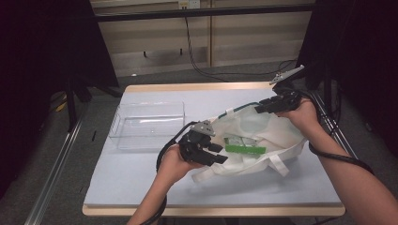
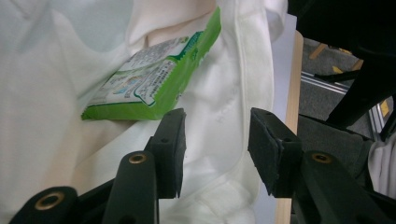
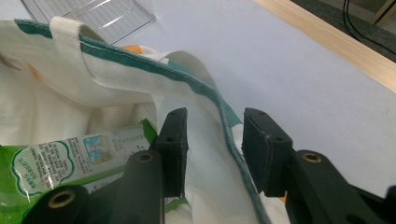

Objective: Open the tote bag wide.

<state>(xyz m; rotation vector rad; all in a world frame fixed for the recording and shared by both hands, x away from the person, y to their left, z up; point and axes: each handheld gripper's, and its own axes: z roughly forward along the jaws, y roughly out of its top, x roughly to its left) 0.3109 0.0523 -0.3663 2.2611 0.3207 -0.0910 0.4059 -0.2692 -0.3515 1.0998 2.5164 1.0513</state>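
A white cloth bag (image 1: 277,133) with a green-trimmed rim lies slumped on the table, its mouth facing the person. A green and white packet (image 1: 245,149) lies in that mouth. My left gripper (image 1: 218,153) is at the bag's near left edge. In the left gripper view its jaws (image 2: 215,135) stand apart over white cloth (image 2: 224,93), with the packet (image 2: 154,79) just beyond. My right gripper (image 1: 263,107) is at the bag's far right rim. In the right gripper view the green rim (image 3: 219,107) runs through the gap between its jaws (image 3: 215,133), unpressed, with the packet (image 3: 56,163) below left.
A clear plastic bin (image 1: 148,125) stands on the table's left half, left of the bag. The pale table top (image 1: 141,178) has a wooden edge. Dark stands and rails flank the table, and cables trail on the floor behind it.
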